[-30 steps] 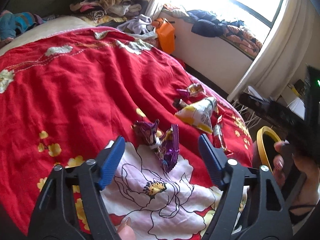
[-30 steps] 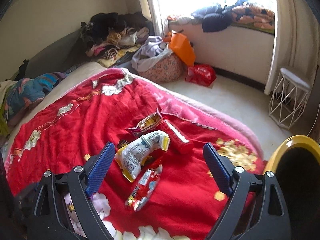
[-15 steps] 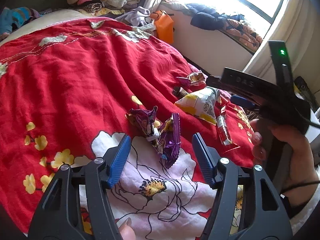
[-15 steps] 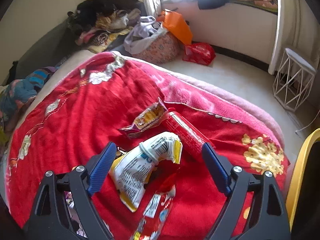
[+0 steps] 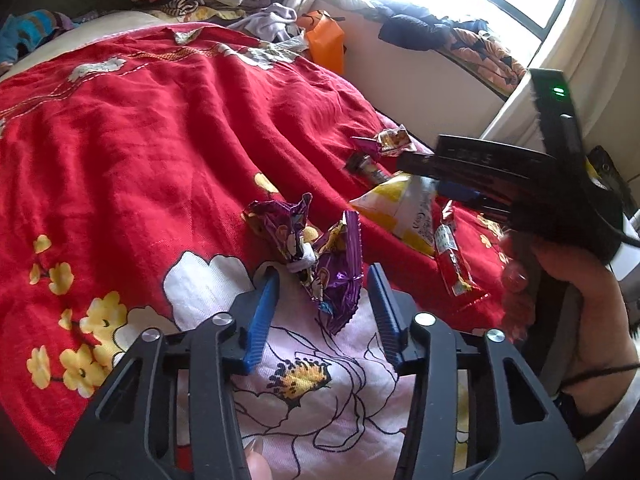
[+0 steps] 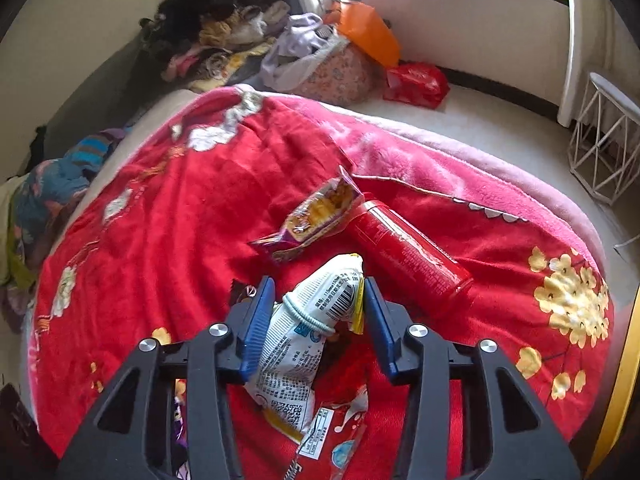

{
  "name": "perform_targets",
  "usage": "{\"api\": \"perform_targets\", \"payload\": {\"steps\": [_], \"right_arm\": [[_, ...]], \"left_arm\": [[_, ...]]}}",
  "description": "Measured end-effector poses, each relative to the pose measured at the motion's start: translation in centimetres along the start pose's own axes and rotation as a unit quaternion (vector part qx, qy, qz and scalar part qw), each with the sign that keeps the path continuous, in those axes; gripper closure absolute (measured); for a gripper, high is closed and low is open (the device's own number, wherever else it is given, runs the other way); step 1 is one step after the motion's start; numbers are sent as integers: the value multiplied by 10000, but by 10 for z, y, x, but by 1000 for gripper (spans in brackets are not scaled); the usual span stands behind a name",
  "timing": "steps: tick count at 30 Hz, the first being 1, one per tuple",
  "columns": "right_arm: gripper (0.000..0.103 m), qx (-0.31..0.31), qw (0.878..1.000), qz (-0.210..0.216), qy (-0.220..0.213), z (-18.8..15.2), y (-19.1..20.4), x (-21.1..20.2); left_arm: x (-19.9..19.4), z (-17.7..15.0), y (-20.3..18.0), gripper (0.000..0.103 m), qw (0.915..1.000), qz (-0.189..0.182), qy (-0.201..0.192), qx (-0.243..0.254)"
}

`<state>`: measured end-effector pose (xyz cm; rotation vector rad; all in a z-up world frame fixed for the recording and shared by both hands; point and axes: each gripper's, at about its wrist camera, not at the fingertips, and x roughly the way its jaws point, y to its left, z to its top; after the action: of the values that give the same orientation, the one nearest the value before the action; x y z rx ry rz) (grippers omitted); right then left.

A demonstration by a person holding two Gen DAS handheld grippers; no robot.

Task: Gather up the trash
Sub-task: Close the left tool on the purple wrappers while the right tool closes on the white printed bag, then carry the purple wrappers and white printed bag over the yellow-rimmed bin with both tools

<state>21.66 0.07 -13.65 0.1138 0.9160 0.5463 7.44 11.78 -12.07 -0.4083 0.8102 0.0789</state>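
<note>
- left gripper [image 5: 323, 304] sat low over the blanket [image 5: 140, 152], jaws partly open, blue pads either side of the purple wrapper [image 5: 332, 276]; no contact visible, nothing held.
- purple wrapper lay crumpled on the white flower print, its lower tip between the pads, most of it ahead of them.
- right gripper [image 6: 316, 320] also partly open, pads flanking the white bag [image 6: 304, 340]; pads looked just beside the bag, firm contact could not be told.
- white bag lay on the blanket, a band around its neck, over a red packet [image 6: 328, 436]; red tube [image 6: 408, 252] and another wrapper [image 6: 316, 216] just beyond.
- judgement: step was closing on both items. left should push a bit further forward so pads meet the wrapper's bulk, not just the thin tip.
- right should pinch near the banded neck, where the bag is stiffest.
- risk: foil slipping out, or pads snagging blanket or the red packet underneath; lift slightly before closing.
</note>
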Motion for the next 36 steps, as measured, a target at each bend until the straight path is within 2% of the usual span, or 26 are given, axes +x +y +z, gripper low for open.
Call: {"api": "perform_targets", "payload": {"steps": [4,11,21,36], "right_arm": [[62,134,9993,252,-257,-4,-5,-21],[62,348,9966,475,-576,-4,-17,-53],[63,339,9912,265,-1248,-6,-29,-106],[63,263,9884,-101,-1492,-34,-49,-150]], "left_arm": [[2,0,2,77,10000,-42,19,-16],[-2,1,-1,80,9999,-141,-42,31],[-35,18,-11,81,9982,-376,-456,102],[-62,25,-46,81,9937,-706,-720,487]]}}
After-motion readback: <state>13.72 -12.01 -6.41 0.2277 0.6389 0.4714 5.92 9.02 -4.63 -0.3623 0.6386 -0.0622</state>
